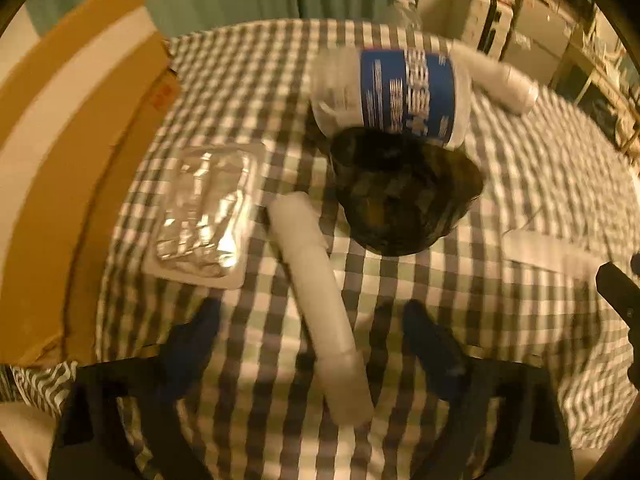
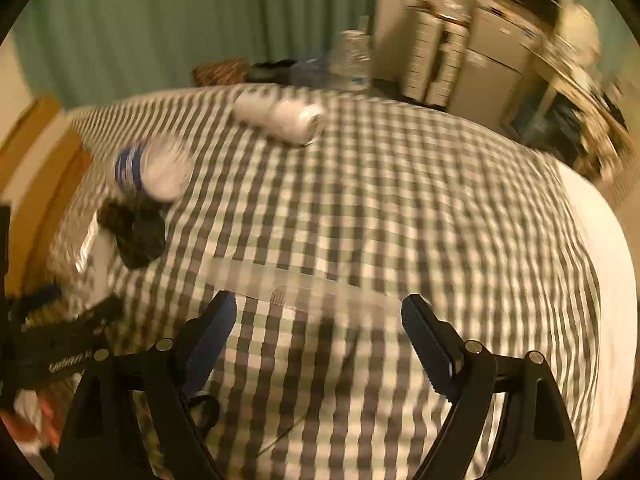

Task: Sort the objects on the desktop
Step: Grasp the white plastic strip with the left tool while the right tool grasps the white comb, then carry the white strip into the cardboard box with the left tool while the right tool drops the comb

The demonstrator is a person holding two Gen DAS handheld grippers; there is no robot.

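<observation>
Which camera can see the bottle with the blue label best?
The left wrist camera: the bottle lies big near the middle, its blue label facing us, beside a black bag. The right wrist camera shows it small, blurred, far left.

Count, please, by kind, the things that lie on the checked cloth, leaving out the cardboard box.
Bottle with blue label: 1
White tubes: 2 (near white tube, far white tube)
Foil pack: 1
Black crumpled item: 1
Clear flat strip: 1
Total: 6
</observation>
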